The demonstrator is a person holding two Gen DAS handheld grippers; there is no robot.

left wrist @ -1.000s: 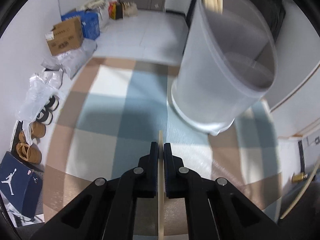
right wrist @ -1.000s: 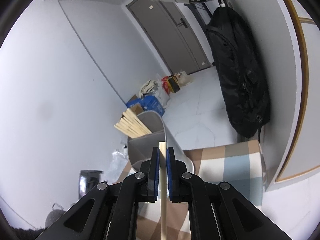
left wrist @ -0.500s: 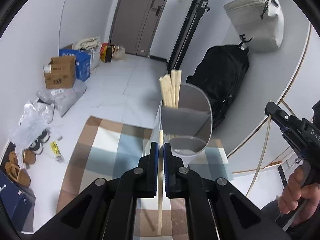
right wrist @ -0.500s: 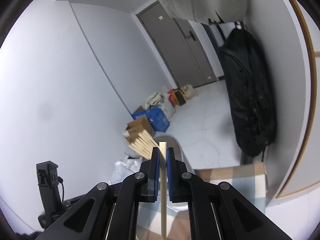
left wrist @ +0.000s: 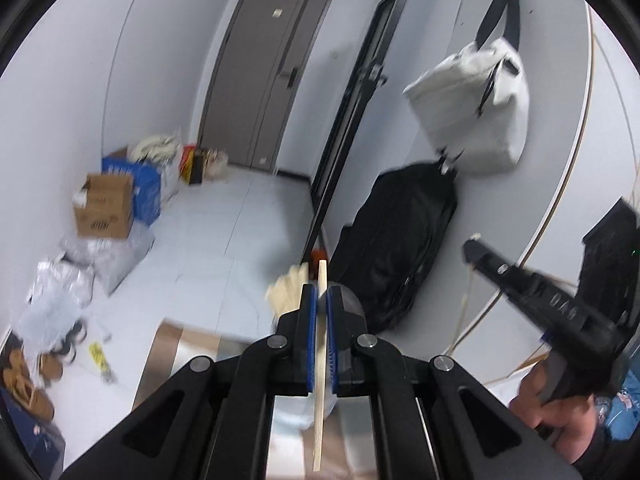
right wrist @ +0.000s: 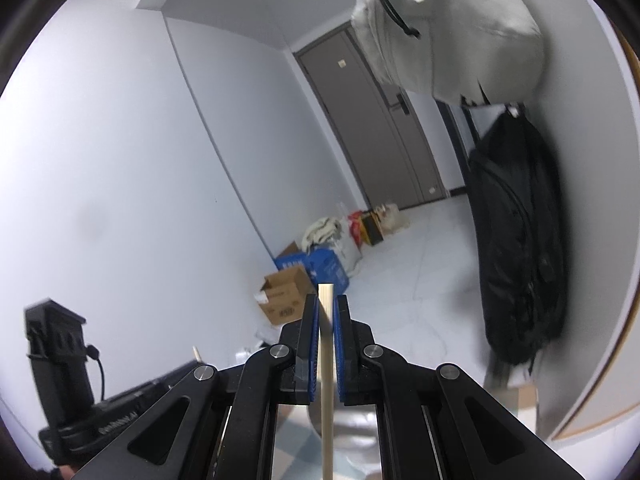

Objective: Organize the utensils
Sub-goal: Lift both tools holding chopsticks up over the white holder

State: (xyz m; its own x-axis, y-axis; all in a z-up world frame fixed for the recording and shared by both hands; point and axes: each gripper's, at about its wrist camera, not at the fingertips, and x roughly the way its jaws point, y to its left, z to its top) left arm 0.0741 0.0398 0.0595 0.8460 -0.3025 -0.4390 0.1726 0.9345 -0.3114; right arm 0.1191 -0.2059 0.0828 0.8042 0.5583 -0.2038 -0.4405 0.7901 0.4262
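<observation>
My left gripper (left wrist: 322,300) has its fingers clamped on a wooden chopstick (left wrist: 319,380); my right gripper (right wrist: 326,312) pinches another chopstick (right wrist: 327,384). Just beyond my left fingertips stands the grey holder (left wrist: 352,300) with a chopstick bundle (left wrist: 286,292); farther off, a black backpack (left wrist: 404,248).

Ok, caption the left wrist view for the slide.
Left gripper clamps one wooden chopstick above the chopstick-filled holder; right gripper alongside.

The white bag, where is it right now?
The white bag hangs high on the right-hand wall, just above the black backpack, right of the grey door. In the right wrist view the bag fills the top right.
</observation>
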